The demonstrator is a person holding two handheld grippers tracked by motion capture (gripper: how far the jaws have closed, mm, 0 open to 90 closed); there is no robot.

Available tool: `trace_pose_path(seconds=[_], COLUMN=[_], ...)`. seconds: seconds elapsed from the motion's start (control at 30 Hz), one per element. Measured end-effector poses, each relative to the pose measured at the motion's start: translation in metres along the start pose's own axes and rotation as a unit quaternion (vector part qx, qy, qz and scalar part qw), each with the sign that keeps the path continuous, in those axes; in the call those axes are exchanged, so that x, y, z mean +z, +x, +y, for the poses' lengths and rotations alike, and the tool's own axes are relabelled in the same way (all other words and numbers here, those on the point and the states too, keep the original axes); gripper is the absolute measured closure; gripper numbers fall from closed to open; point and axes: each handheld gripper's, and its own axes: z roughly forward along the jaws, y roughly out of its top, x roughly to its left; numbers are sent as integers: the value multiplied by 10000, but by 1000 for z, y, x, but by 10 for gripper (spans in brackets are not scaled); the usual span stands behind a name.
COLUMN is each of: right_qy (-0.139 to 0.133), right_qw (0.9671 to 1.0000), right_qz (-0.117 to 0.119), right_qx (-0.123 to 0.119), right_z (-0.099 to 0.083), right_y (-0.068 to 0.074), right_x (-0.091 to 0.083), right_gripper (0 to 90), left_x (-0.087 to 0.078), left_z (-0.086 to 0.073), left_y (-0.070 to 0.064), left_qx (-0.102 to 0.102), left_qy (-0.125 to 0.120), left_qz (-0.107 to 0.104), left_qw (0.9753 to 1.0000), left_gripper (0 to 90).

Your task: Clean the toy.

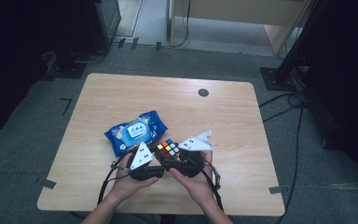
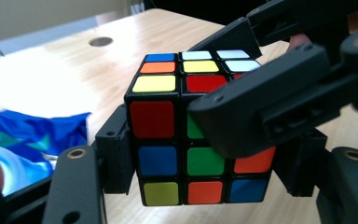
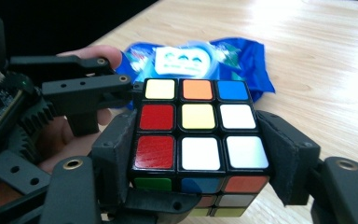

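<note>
A scrambled Rubik's cube [image 1: 168, 148] is held just above the wooden table [image 1: 121, 93], near its front edge, between both grippers. My left gripper [image 1: 154, 161] is shut on it; in the left gripper view its pads [image 2: 116, 154] press the cube's [image 2: 158, 84] lower layers from both sides. My right gripper [image 1: 179, 158] is shut on the cube too. In the right gripper view its pads [image 3: 289, 158] clamp the top layer of the cube [image 3: 198, 116], which shows red, yellow and white stickers. The right gripper's jaw crosses the cube's front in the left gripper view.
A blue pack of wet wipes [image 1: 136, 131] lies flat just behind and left of the cube. A round cable hole [image 1: 203, 92] sits near the table's far edge. Cables and stand bases lie on the floor around the table.
</note>
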Motion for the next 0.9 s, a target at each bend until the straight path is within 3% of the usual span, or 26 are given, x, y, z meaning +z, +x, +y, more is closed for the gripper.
trace_pose_path(seconds=[0.03, 0.07, 0.2, 0.27, 0.3, 0.37, 0.47, 0.5, 0.57, 0.7, 0.77, 0.9], right_qy=[0, -279, -694, -732, -646, -482, -327, -274, -295, -337, -522, -622], right_qw=[10000, 9992, 9956, 9944, 9946, 9962, 9973, 9973, 9971, 9979, 9976, 9962], right_qz=[0, 266, 449, 524, 587, 580, 618, 682, 697, 536, 271, 212], right_qx=[0, 135, 448, 545, 563, 440, 232, 61, -39, -161, -368, -576], right_z=[0, 4, 6, 4, -5, -13, -18, -20, -21, -23, -25, -26], right_y=[0, -7, -26, -31, -37, -36, -27, -16, -8, 0, 4, 4], right_x=[0, -8, -24, -25, -21, -12, 1, 9, 14, 19, 19, 17], right_gripper=[334, 240, 251, 268, 277, 269, 232, 208, 205, 212, 307, 339], left_x=[0, -2, -13, -16, -22, -26, -26, -25, -22, -19, -16, -16], left_z=[0, -1, -1, 0, 0, 1, 2, 4, 5, 6, 6, 6], left_y=[0, 8, 31, 37, 46, 50, 49, 45, 39, 34, 30, 30], left_qx=[0, -278, -849, -967, -1189, -1347, -1384, -1352, -1309, -1281, -1209, -1226], left_qy=[0, -28, -209, -262, -390, -466, -510, -504, -489, -438, -370, -351], left_qz=[0, -10, 35, 49, 69, 29, -39, -95, -183, -290, -330, -311], left_qw=[10000, 9996, 9962, 9950, 9921, 9898, 9891, 9895, 9900, 9904, 9914, 9913], left_gripper=[344, 344, 344, 344, 344, 344, 344, 344, 344, 344, 344, 343])
